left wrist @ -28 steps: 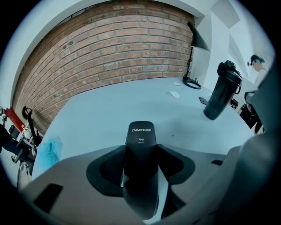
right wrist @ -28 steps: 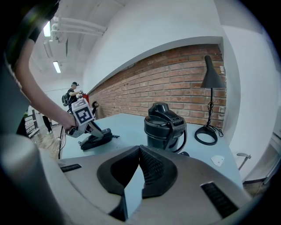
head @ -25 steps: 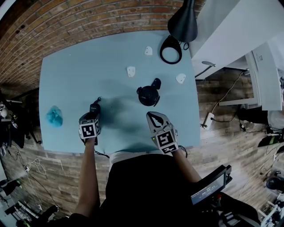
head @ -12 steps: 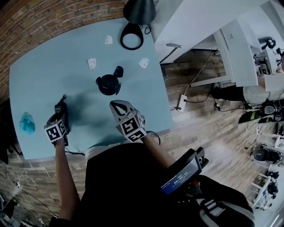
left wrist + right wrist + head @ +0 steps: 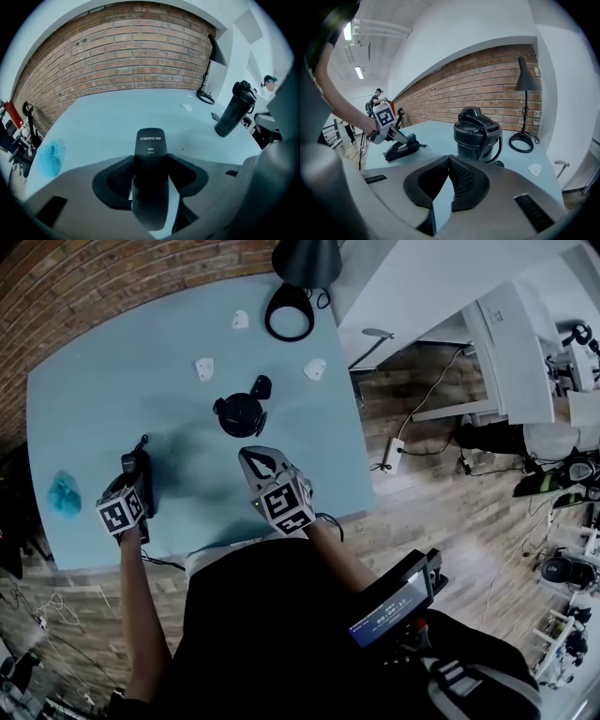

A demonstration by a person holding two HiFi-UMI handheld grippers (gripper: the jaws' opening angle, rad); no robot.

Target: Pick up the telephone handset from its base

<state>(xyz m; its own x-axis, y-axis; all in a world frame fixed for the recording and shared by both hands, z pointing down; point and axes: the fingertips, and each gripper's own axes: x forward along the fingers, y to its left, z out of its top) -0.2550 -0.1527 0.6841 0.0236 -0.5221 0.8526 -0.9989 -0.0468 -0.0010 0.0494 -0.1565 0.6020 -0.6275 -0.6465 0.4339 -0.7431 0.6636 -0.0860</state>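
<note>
While my left tool (image 5: pixel 150 172) pinched the handset (image 5: pixel 150 143) at the lower middle of its view, the head view showed both at the lower left of the desk (image 5: pixel 112 362). My right tool (image 5: pixel 449 165) was pressed together on nothing, with a black bottle (image 5: pixel 477 133) just above it in its frame.

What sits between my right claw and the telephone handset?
Nothing: in the head view only bare blue table separates the right claw from the handset, which the left claw grips.
</note>
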